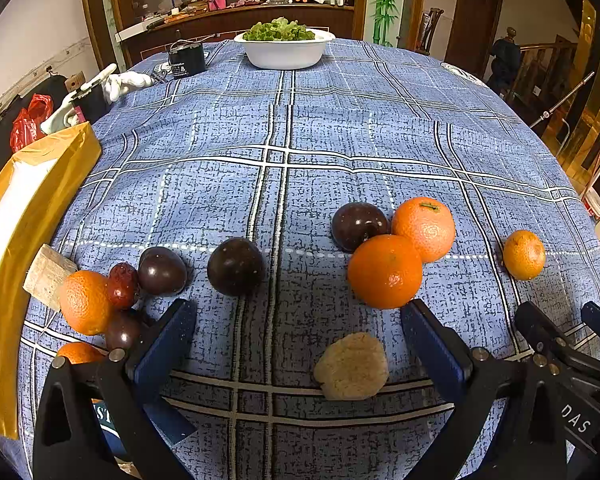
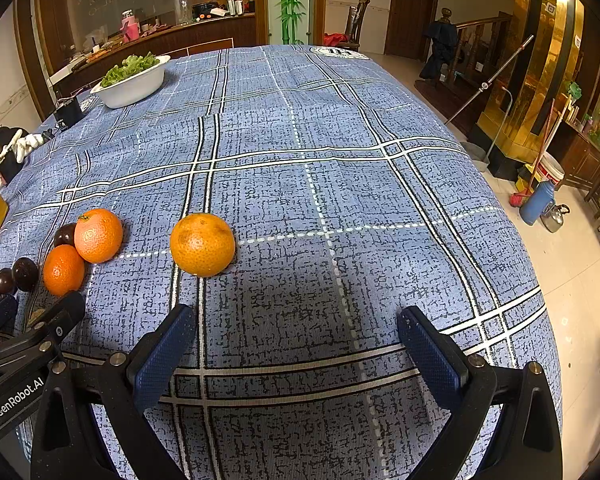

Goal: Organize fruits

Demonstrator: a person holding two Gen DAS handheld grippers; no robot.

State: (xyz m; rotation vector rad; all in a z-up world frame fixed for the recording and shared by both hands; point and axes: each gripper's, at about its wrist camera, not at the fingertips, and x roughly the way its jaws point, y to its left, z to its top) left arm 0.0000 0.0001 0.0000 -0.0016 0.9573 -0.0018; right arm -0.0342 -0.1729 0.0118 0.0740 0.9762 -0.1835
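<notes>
From my left gripper [image 1: 298,320], jaws spread wide and empty, I see what the right view lacks: a tan, rough, spongy lump [image 1: 352,366] lying between the fingers, and a pale wooden block [image 1: 48,276] by the left fruit cluster. I count five oranges here, pebbled and round, one lone orange [image 1: 524,255] well apart at right, and four glossy dark plums. My right gripper [image 2: 296,330] is likewise spread, holding nothing, with that lone orange [image 2: 202,244] just ahead on the blue woven checked tablecloth [image 2: 340,152].
</notes>
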